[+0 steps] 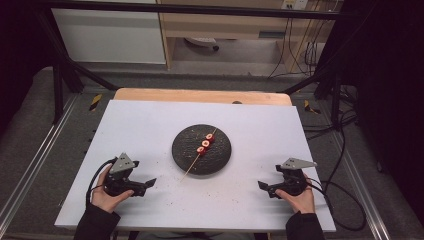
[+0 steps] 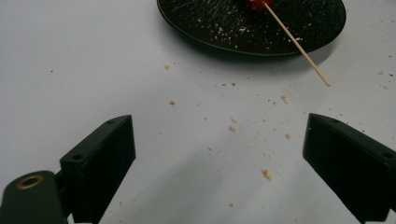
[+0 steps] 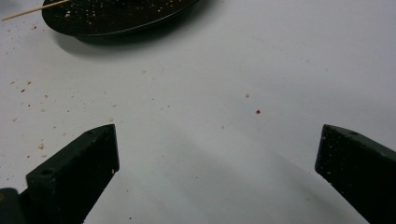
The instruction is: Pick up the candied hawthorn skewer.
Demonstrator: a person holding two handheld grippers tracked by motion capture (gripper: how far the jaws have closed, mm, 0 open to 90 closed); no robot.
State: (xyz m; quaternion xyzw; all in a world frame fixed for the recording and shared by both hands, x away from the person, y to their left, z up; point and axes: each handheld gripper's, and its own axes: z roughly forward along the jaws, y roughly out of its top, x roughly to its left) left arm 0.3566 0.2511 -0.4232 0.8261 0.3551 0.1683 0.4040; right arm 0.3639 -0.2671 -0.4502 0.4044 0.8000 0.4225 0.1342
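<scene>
A dark round plate (image 1: 220, 157) sits in the middle of the white table. Across it lies a wooden skewer (image 1: 192, 166) threaded with three red and white pieces (image 1: 205, 142); its bare end sticks out over the plate's near-left rim. My left gripper (image 1: 149, 184) rests at the near left, open and holding nothing. In the left gripper view the plate (image 2: 224, 32) and the skewer (image 2: 299, 49) lie ahead of the jaws. My right gripper (image 1: 262, 187) rests at the near right, open, with the plate (image 3: 116, 21) ahead to its left.
Small crumbs (image 2: 266, 174) are scattered over the white table top (image 1: 145, 125) in front of the plate. A wooden board edge (image 1: 200, 95) shows behind the table. Cables (image 1: 345, 200) trail off the right side.
</scene>
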